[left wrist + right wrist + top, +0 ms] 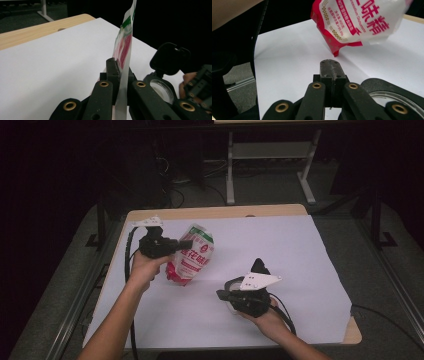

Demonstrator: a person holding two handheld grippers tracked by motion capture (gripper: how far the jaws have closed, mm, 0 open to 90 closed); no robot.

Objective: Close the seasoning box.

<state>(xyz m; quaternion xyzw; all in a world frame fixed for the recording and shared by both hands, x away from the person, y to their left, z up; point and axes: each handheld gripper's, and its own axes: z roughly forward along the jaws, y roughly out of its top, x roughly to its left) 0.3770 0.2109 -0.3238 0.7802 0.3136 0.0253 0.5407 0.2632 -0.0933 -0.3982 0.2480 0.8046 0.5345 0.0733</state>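
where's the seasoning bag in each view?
High view: seasoning bag left of centre, tilted, clamped by the left gripper.
Left gripper view: edge-on, rising between the jaws.
Right gripper view: top right, above the sheet.
Shared landmark: white sheet.

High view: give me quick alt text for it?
The left gripper holds a red-and-white seasoning bag tilted above the white sheet. The right gripper, jaws shut, sits by a black-lidded round container.

bag [359, 22] top cut off by the frame and print blurred, round container [397, 100] cut off at the corner
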